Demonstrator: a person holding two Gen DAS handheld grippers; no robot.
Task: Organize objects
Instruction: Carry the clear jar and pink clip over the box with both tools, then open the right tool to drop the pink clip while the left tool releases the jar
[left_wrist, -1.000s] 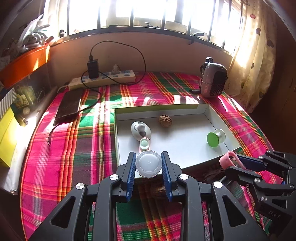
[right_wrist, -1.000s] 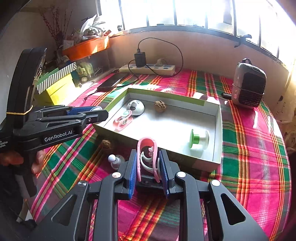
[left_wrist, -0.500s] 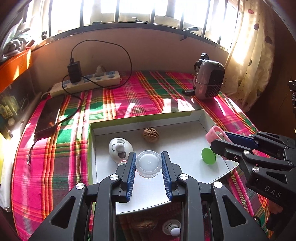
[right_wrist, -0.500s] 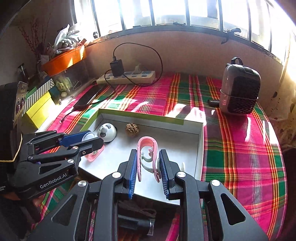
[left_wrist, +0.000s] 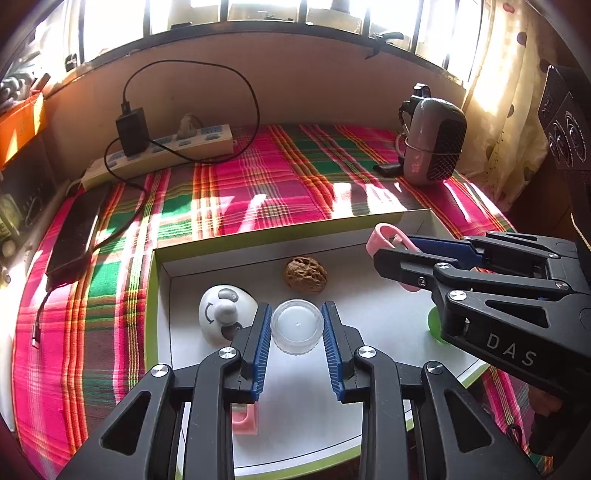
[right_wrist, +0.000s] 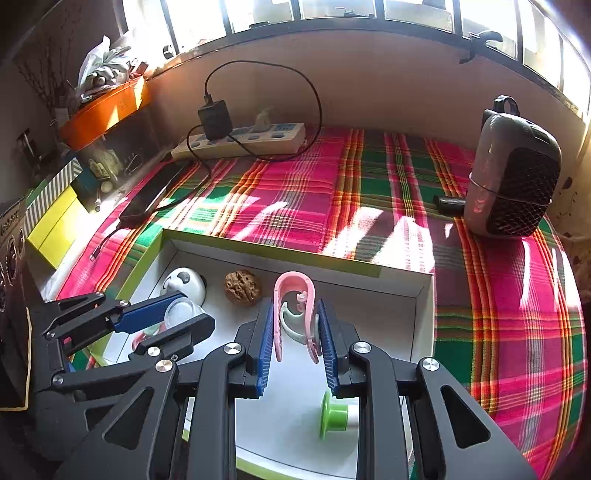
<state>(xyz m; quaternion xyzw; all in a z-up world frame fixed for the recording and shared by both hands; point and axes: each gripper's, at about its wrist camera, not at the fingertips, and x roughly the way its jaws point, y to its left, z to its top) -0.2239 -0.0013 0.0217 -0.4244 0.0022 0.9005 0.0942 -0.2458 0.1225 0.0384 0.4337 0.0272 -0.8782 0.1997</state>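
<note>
Left gripper (left_wrist: 297, 326) tilted steeply down, blue pads (left_wrist: 261, 350) closed against a clear round cap (left_wrist: 296, 325), held at the fingertips. Right gripper (right_wrist: 295, 325) pitched down at much the same angle, pads (right_wrist: 265, 347) pinching a pink clip (right_wrist: 295, 295) that stands upright between them. Both side by side and near each other, each visible in the other's view: right one at the right edge, left one at the lower left.

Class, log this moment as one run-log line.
left gripper: shut on clear cap | right gripper: shut on pink clip | both over tray
</note>
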